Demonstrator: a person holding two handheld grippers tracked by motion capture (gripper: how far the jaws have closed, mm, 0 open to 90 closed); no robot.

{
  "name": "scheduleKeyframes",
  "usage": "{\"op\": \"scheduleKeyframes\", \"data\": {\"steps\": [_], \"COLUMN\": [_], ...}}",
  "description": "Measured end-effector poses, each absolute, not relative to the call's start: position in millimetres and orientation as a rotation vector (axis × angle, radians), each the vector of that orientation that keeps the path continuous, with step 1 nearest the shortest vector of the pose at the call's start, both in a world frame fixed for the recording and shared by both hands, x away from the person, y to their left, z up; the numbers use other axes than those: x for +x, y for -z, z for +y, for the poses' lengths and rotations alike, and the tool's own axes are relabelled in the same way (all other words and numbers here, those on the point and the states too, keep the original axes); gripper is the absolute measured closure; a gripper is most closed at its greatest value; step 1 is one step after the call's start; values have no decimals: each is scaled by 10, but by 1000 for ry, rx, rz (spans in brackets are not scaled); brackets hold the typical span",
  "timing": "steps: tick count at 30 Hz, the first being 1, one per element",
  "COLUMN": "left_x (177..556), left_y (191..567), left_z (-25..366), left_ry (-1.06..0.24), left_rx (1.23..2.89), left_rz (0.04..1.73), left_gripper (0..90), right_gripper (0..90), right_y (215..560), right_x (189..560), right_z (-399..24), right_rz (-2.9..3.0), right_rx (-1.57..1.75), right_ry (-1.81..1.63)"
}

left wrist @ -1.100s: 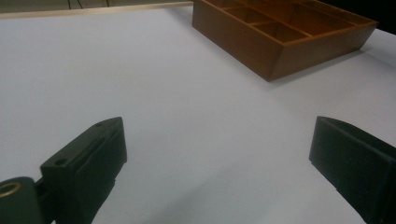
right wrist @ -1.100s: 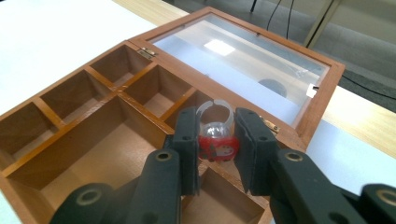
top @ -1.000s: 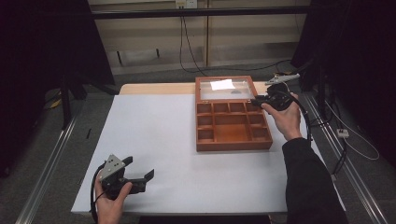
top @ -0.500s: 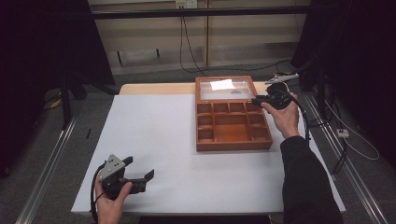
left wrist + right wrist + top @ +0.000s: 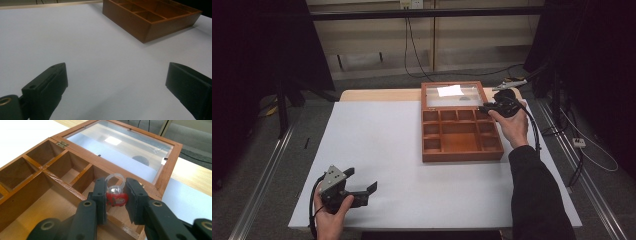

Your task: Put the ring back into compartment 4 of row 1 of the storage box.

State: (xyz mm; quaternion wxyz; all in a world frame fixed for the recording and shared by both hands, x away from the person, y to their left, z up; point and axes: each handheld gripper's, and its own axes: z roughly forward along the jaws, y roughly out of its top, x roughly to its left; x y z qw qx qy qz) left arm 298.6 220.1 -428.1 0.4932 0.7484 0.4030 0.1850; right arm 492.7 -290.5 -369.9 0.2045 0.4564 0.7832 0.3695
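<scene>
- Tightly between the fingers (image 5: 101,195) of the right gripper (image 5: 115,199) a small red pacifier (image 5: 115,198) is clamped — its clear ring stands up above the pads and a clear dome sits at its middle.
- Under the pacifier lies the wooden box (image 5: 57,186), above a compartment at the far right corner of its tray, next to the hinged edge.
- Behind the grip, the box's glass-paned lid (image 5: 140,150) is seen folded back flat; a brass hinge (image 5: 62,144) joins it to the tray.
- From the high view, the right gripper (image 5: 502,106) is held by a hand at the box's (image 5: 460,150) far right corner.
- Near the front left of the white bench (image 5: 377,150), the left gripper (image 5: 357,190) is held with fingers (image 5: 47,85) spread wide — nothing is between them, and the box (image 5: 150,22) lies well apart.
</scene>
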Motion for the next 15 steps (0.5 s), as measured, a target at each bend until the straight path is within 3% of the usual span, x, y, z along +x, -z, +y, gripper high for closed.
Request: {"op": "scheduleKeyframes", "data": {"steps": [15], "left_x": [2985], "left_y": [4276], "left_z": [2211], "left_ry": [-445], "left_rx": [1818], "left_rz": [966], "left_gripper": [41], "right_gripper": [712], "right_y": [3852], "right_x": [5005], "right_z": [-2922], "right_rz": [2190], "right_rx": [1320], "right_ry": [-978]}}
